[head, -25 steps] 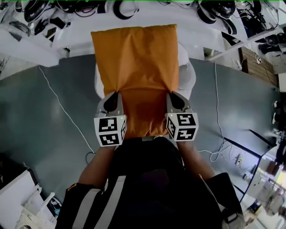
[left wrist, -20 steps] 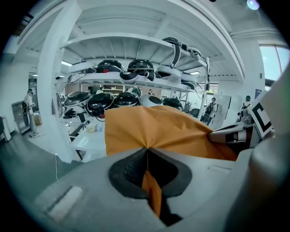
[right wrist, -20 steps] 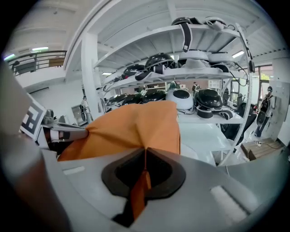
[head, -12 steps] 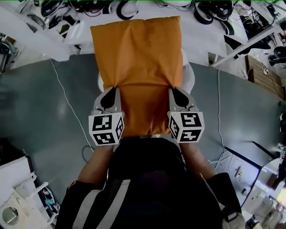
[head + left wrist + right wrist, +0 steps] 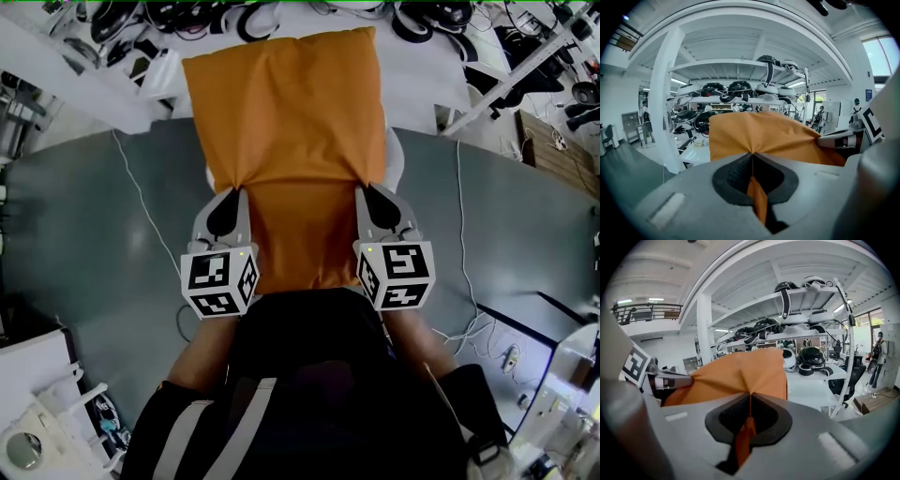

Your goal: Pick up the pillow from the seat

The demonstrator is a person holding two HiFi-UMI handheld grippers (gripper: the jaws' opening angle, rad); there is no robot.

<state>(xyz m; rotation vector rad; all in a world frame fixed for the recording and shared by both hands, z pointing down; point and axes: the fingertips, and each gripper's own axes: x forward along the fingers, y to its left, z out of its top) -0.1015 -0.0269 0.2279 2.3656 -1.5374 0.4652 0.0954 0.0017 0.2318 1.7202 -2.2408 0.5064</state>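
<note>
We are in the lift itself. The pillow (image 5: 286, 131) hangs between our two tools, stretched out flat and running away from us toward the far side. Only slivers of the white seat (image 5: 397, 157) show past its left and right edges, so the seat lies right under it. From the head view alone we cannot tell the gap between the two. In the gripper views, though, the far end of the pillow stands free in the air against the shelves, so we judge that it is already off the seat.

The left tool (image 5: 238, 193) is clenched on the pillow's left side edge, toward its near end. A fold of orange cloth runs down between its pads, and creases fan out from the pinch. The right tool (image 5: 365, 191) is clamped the same way on the right side edge, level with the left one. Each tool bites into cover cloth only, not into the filling.

The grasp looks done, and what is left is to carry the pillow up and clear. That calls for both tools to rise together and stay the same width apart, so the cloth between them neither sags nor pulls tight. The long free end will tend to droop toward the far counter (image 5: 427, 70), so we would lift steadily and without jerks, or a thin pinch like this may slip.
</note>
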